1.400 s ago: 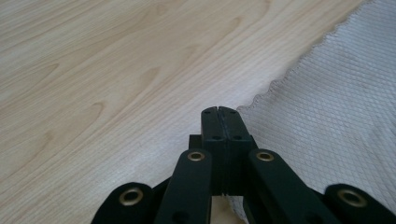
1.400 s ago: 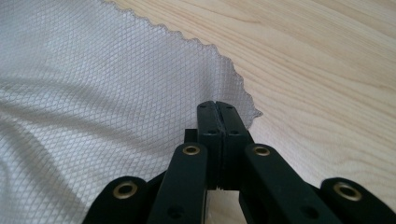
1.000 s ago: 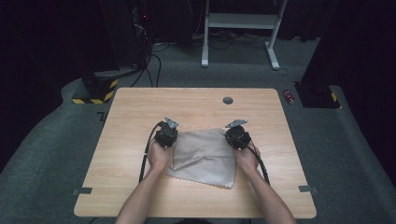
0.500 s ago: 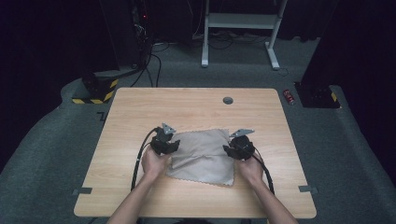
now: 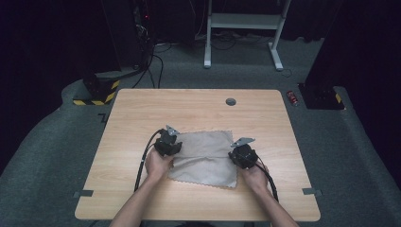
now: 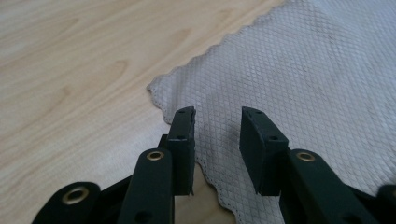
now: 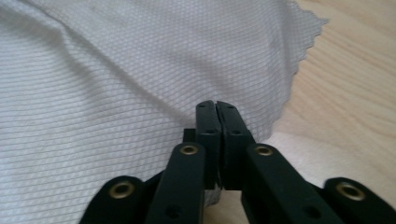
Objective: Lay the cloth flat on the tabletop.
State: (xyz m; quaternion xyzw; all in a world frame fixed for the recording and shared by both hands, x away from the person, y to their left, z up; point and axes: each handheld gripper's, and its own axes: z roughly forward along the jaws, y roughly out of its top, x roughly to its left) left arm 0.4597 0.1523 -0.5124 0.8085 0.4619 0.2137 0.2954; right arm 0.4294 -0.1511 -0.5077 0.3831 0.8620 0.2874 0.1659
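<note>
Now: two grippers at the side edges of a grey cloth

Flat on the wooden table (image 5: 142, 113) lies a grey cloth (image 5: 204, 156) with a fine diamond weave and a scalloped hem, a little nearer the person's side than the middle of the table. The left gripper (image 6: 217, 133) sits over the cloth's left edge; its jaws stand partly apart and have just been closing, with the cloth beneath and between them, the pads not pressing on it. In the high view that gripper (image 5: 168, 144) is held by the left hand (image 5: 158, 164) right at the cloth's left border. The right gripper (image 7: 217, 109) has its jaws fully together at the cloth's right edge; whether any fabric is pinched between them I cannot tell. From above it (image 5: 242, 155) rests at the cloth's right border, with the right hand (image 5: 255, 176) behind it. A round grey cap (image 5: 231, 101) sits in the table's far side, well apart from the cloth.
</note>
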